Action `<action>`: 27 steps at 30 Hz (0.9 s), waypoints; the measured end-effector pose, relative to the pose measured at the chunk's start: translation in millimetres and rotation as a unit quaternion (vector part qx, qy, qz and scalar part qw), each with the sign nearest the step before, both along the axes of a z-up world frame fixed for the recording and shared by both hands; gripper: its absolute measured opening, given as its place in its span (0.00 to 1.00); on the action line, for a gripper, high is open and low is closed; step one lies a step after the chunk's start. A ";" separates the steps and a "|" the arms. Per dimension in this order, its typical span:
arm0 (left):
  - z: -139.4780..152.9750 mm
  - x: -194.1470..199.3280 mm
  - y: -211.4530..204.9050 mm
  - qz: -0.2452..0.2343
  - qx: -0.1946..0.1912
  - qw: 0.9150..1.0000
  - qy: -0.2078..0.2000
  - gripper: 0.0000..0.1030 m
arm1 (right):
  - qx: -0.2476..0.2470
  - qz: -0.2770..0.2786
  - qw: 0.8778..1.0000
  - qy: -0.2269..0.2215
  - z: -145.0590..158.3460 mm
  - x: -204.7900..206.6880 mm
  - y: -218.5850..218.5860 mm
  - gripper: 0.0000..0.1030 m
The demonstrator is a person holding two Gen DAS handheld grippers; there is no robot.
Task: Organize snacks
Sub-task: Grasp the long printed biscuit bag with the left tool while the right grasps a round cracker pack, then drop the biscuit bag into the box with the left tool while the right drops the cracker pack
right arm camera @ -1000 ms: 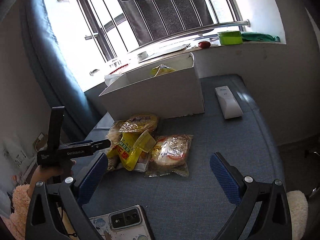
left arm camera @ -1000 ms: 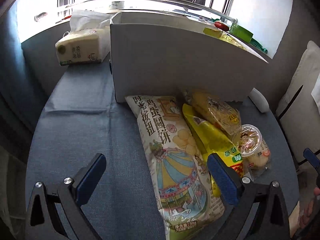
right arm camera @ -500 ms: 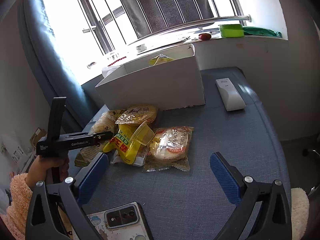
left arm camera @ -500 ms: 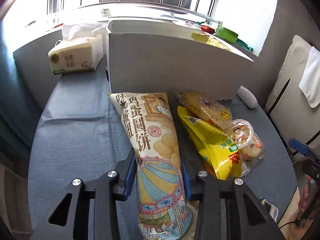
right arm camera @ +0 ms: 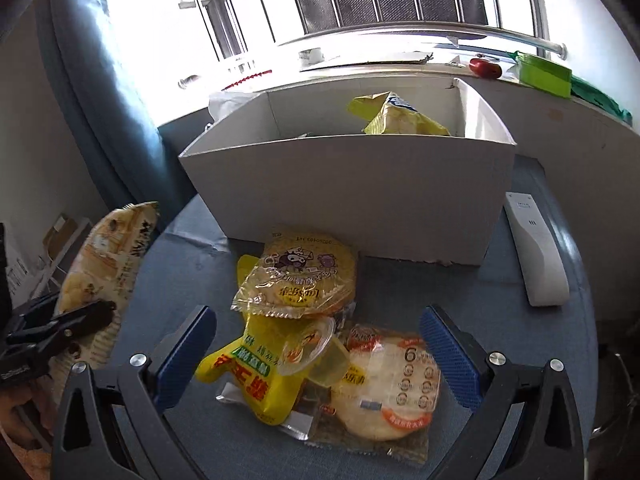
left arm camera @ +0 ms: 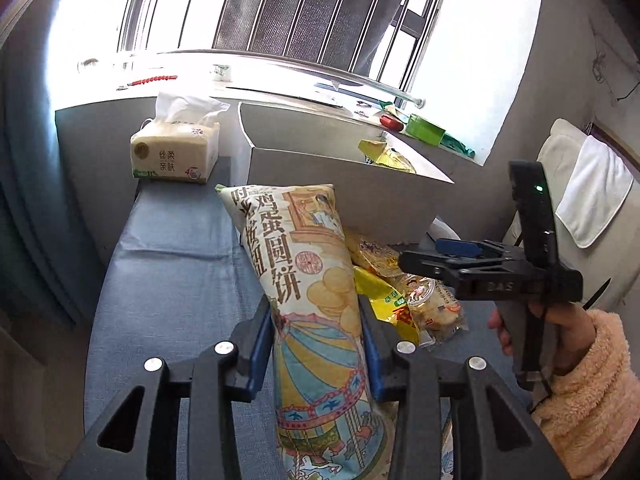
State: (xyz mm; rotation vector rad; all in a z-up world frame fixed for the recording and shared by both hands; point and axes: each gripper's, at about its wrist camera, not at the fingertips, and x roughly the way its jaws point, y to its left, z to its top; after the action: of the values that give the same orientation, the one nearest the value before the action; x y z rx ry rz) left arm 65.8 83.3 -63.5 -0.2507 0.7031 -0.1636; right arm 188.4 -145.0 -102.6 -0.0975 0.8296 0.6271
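Blue cloth covers the bench [right arm camera: 520,320], which carries a white cardboard box [right arm camera: 352,192] set against the window side. The left tool [left arm camera: 316,344] is clamped on a long printed biscuit bag [left arm camera: 312,280]: both blue pads press the bag's sides near its lower half. The bag stands tilted, its top end leaning toward the front wall of the box. In the right wrist view the same bag appears at the left edge, clear of the bench surface and well apart from the other snacks.

The right tool [right arm camera: 316,356] has its jaws spread wide with nothing pressed between the pads. It hangs over a pile of snacks lying on the bench just in front of the box. The pile consists of:
- a round cake in a yellow wrapper [right arm camera: 300,276], nearest the box;
- a yellow packet [right arm camera: 248,372] with red lettering, partly under the cake;
- a small clear jelly cup [right arm camera: 316,352] lying on its side on the yellow packet;
- a round cracker pack [right arm camera: 384,392], at the right of the pile.

One yellow snack bag [right arm camera: 396,116] already sits inside the box. A white remote [right arm camera: 536,248] lies on the bench to the right of the box. A tissue pack [left arm camera: 176,152] stands to the left of the box. A hand in a fluffy peach sleeve [left arm camera: 588,380] holds the right tool's handle.
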 end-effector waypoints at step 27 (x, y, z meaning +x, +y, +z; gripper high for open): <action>51.6 48.9 5.5 -0.018 -0.026 0.997 -0.076 0.42 | 0.094 -0.002 0.995 -0.042 78.7 1.0 -47.9 0.76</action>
State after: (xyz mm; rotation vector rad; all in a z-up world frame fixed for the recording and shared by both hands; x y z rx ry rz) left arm 114.7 88.7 -11.9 -0.2731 0.5525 -0.2338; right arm 189.4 -192.9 -24.0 0.0486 0.6868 0.6889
